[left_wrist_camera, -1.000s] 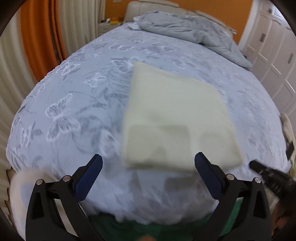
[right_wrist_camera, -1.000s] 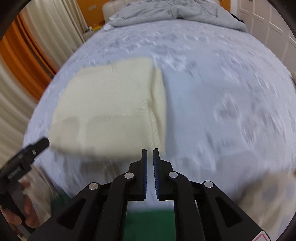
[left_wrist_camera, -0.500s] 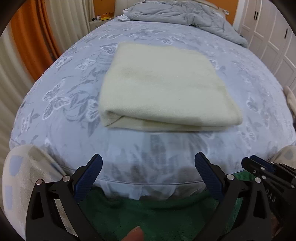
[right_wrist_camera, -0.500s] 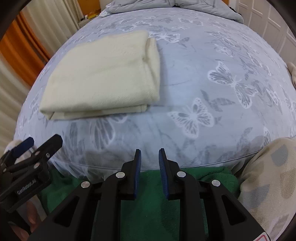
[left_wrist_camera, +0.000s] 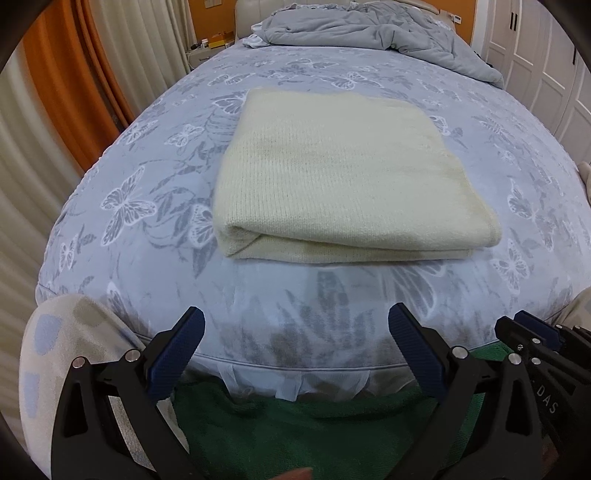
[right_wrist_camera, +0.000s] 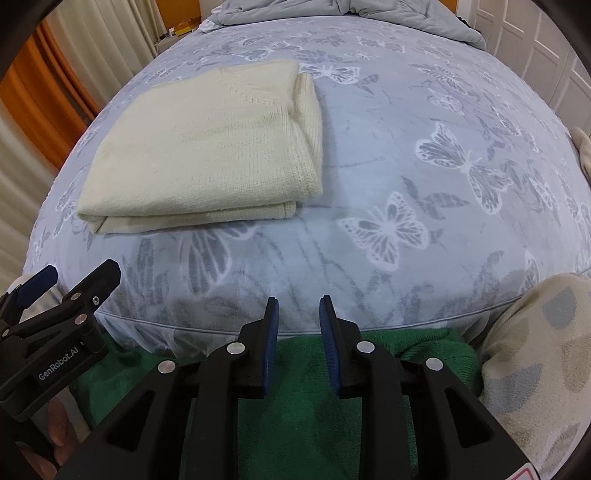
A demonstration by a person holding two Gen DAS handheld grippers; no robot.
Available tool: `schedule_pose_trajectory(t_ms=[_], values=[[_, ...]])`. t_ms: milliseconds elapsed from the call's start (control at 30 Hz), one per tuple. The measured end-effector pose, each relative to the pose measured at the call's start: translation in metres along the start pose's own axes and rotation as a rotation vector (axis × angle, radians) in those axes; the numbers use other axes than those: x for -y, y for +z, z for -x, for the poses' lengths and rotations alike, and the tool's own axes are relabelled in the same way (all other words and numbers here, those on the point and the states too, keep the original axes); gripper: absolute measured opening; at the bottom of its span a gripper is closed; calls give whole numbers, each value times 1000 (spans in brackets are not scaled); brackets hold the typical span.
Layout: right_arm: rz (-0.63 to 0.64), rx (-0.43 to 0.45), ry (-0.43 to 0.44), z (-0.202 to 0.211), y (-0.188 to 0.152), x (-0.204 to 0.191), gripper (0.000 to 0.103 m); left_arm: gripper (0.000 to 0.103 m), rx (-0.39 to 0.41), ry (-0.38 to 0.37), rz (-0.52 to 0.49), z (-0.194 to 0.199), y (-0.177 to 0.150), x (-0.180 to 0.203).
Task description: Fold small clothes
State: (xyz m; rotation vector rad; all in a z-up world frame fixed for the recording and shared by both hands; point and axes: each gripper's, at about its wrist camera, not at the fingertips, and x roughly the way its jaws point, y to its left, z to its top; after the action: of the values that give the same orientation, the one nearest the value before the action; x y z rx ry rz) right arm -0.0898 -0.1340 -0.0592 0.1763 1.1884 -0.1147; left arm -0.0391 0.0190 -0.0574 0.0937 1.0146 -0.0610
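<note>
Cream sweater (left_wrist_camera: 340, 177) sits folded flat on the bed (left_wrist_camera: 155, 192), near its foot edge; left claw (left_wrist_camera: 295, 343) is spread wide and empty, short of the bed's edge; right claw (right_wrist_camera: 298, 321) is only a bit open, empty too, just off that edge.

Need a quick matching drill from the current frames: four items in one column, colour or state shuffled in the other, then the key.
Items
1. folded knitted garment
2. left gripper
3. right gripper
4. rumpled duvet at the head of the bed

States
A. grey, bunched up
B. jaws wide apart, empty
C. cream, lying flat on the butterfly-print bed cover
D. jaws narrowly parted, empty

Pairs: 1-C, 2-B, 3-D, 4-A
</note>
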Motion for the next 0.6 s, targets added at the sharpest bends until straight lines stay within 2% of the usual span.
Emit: schedule_pose_trajectory(t_ms=[600], values=[[3, -11, -8, -7, -1, -5, 24, 97, -37, 4, 1, -9, 0, -1]])
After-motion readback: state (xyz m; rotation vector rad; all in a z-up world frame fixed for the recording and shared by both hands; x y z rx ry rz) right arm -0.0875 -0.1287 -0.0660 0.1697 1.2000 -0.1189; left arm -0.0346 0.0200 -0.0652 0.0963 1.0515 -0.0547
